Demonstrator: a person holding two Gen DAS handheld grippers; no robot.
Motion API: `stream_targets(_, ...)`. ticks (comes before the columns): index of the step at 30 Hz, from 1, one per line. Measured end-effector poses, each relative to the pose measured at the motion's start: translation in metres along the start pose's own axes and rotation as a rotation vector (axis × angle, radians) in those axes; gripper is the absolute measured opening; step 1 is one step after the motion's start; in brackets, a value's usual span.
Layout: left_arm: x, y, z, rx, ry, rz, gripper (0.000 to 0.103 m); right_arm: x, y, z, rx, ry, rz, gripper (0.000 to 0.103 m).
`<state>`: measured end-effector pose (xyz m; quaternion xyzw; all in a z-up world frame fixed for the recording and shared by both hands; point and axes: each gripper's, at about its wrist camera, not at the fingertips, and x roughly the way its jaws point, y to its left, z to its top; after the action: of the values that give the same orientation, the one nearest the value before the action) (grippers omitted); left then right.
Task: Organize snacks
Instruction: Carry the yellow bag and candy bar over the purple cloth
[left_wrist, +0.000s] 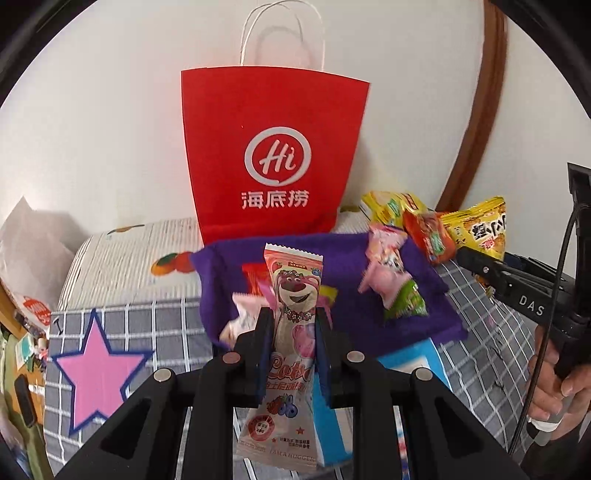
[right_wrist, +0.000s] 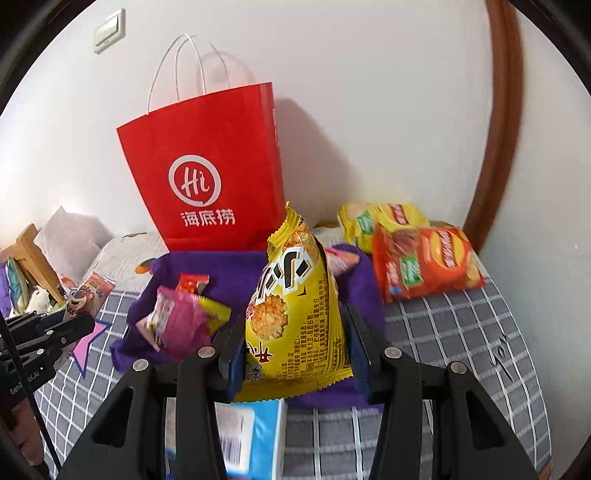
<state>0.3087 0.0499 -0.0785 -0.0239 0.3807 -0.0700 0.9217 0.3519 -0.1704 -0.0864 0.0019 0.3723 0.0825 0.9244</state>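
My left gripper (left_wrist: 294, 325) is shut on a pink bear snack packet (left_wrist: 291, 295), held upright above the bed in front of a purple cloth (left_wrist: 347, 258). My right gripper (right_wrist: 291, 332) is shut on a yellow rice-cracker bag (right_wrist: 291, 306), also above the purple cloth (right_wrist: 236, 269). Small pink, green and red candy packs (left_wrist: 391, 280) lie on the cloth; they also show in the right wrist view (right_wrist: 181, 317). A red paper bag (left_wrist: 273, 155) stands upright behind the cloth, against the wall.
Yellow and orange chip bags (right_wrist: 417, 258) lie at the back right of the checked bedcover (right_wrist: 461, 332). A blue-and-white box (right_wrist: 251, 435) lies at the near edge of the cloth. A pink star (left_wrist: 98, 365) marks the bedcover at left. A brown frame (right_wrist: 506, 110) runs up the wall.
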Motion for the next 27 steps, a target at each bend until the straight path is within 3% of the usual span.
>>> stream_targets(9, 0.042, 0.011, 0.037, -0.044, 0.025, -0.005, 0.021, 0.054, 0.012, 0.048, -0.076, 0.045, 0.071, 0.046)
stream_targets(14, 0.071, 0.022, 0.036, -0.091, 0.062, -0.015, 0.021, 0.076, 0.012, 0.042, -0.075, 0.042, 0.111, 0.046)
stream_targets(18, 0.083, 0.025, 0.031, -0.087, 0.101, 0.002, 0.021, 0.099, 0.000, 0.039, -0.078, 0.116, 0.075, 0.046)
stream_targets(24, 0.087, 0.027, 0.029, -0.097, 0.112, 0.019, 0.021, 0.117, -0.022, 0.031, -0.058, 0.255, 0.105, 0.046)
stream_targets(27, 0.091, 0.028, 0.028, -0.099, 0.123, 0.025, 0.021, 0.123, -0.025, 0.027, -0.055, 0.276, 0.098, 0.046)
